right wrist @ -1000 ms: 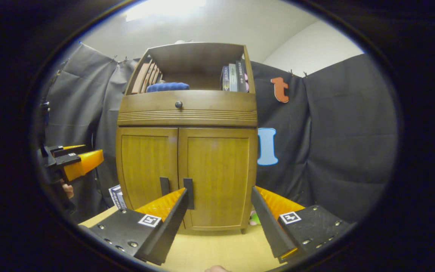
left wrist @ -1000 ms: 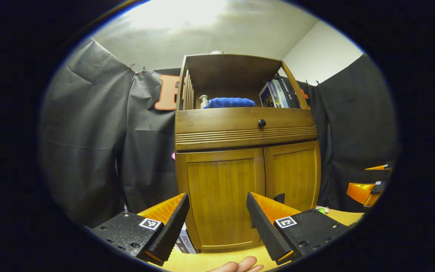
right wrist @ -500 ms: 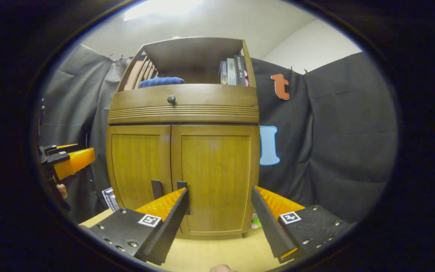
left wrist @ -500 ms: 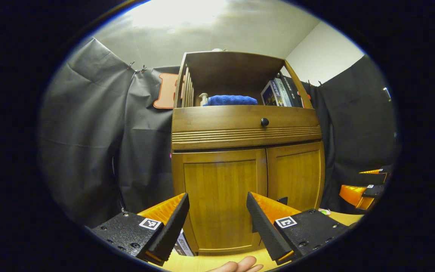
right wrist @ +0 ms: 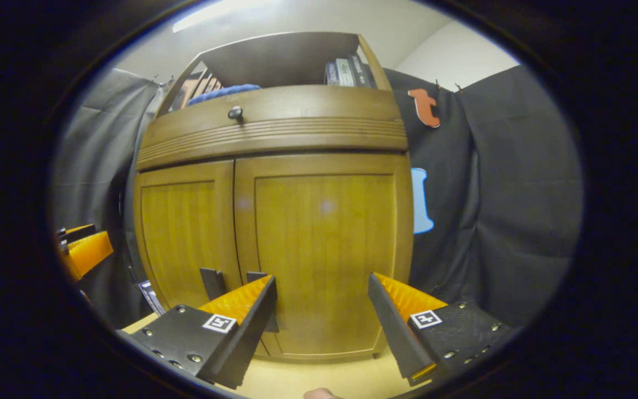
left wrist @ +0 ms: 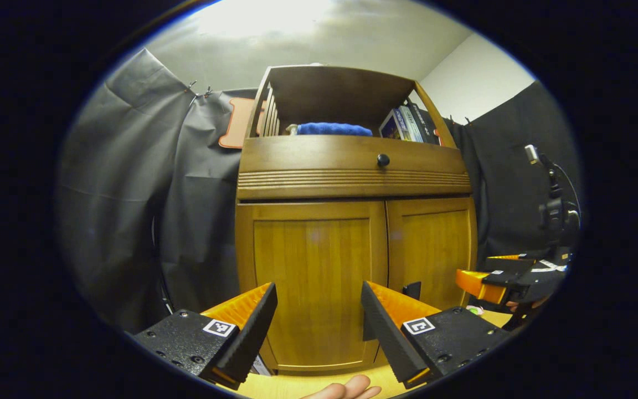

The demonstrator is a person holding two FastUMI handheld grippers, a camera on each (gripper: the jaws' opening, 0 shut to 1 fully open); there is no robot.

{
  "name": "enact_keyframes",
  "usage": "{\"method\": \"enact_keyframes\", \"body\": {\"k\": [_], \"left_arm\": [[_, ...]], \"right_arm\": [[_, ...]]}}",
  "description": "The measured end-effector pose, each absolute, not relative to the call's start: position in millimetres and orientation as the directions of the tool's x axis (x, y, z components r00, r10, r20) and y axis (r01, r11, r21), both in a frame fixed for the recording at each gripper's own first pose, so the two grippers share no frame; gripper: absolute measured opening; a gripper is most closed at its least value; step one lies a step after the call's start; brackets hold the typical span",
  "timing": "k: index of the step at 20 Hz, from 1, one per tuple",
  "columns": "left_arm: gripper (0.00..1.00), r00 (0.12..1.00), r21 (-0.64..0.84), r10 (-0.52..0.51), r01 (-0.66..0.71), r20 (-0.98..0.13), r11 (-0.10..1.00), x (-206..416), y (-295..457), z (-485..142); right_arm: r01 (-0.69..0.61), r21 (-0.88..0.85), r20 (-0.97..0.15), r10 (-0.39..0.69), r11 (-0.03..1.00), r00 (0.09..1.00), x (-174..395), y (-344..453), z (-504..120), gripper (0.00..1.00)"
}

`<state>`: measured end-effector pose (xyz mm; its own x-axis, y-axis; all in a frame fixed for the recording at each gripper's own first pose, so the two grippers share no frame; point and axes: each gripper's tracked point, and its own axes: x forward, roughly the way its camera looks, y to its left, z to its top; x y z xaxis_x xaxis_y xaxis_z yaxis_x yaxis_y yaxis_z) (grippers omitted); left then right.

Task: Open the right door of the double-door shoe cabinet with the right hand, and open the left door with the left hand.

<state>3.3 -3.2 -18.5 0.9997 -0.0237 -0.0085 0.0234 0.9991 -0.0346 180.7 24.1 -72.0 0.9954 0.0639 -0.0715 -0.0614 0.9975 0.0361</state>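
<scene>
A: Where does the light come from?
B: From overhead. In the left gripper view the ceiling (left wrist: 263, 22) burns out to a white glare; in the right gripper view a bright strip of ceiling light (right wrist: 225, 8) sits at the top edge.

A: How does the shoe cabinet (left wrist: 352, 221) render?
B: Evenly lit and sharp, with soft pale reflections on the right door (right wrist: 324, 255). The open top shelf (left wrist: 341, 100) lies in shade.

A: Distortion?
B: Strong fisheye bowing: the drawer front (right wrist: 274, 127) curves, and the cabinet's sides bulge outward toward the rim, where brightness falls off.

Black cloth walls (left wrist: 130, 183), pale ceiling (left wrist: 308, 39), light wooden tabletop (right wrist: 319, 379)
</scene>
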Motion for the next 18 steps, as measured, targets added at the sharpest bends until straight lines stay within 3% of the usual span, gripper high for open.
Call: {"method": "enact_keyframes", "body": {"k": [4,5,6,14,16,18], "left_arm": [[0.95,0.997,-0.08,-0.051,0.047,-0.053,0.996,1.9,-12.9,-31.1],[0.95,0.997,-0.086,-0.05,0.045,-0.056,0.995,2.0,-13.2,-34.1],[0.95,0.997,-0.064,-0.047,0.043,-0.066,0.997,2.5,-12.2,-30.4],[0.92,0.999,-0.075,-0.017,0.014,-0.036,0.997,3.8,1.1,-29.7],[0.92,1.0,-0.071,-0.01,0.009,-0.015,0.997,3.1,4.4,-26.1],[0.92,1.0,-0.07,-0.019,0.019,-0.001,0.997,2.1,3.8,-23.0]], "right_arm": [[-0.104,0.023,-0.095,0.106,0.994,0.99,212.2,57.9,-99.7,0.99],[-0.118,0.033,-0.098,0.12,0.993,0.988,217.6,66.3,-103.9,0.94],[-0.123,0.036,-0.1,0.126,0.992,0.987,222.6,72.3,-108.7,1.0],[-0.157,-0.011,-0.116,0.155,0.987,0.981,233.7,122.3,-117.5,0.98],[-0.111,-0.053,-0.115,0.104,0.992,0.988,237.8,118.3,-120.3,0.84],[-0.069,-0.082,-0.135,0.057,0.994,0.989,243.2,108.4,-131.8,0.63]]}}
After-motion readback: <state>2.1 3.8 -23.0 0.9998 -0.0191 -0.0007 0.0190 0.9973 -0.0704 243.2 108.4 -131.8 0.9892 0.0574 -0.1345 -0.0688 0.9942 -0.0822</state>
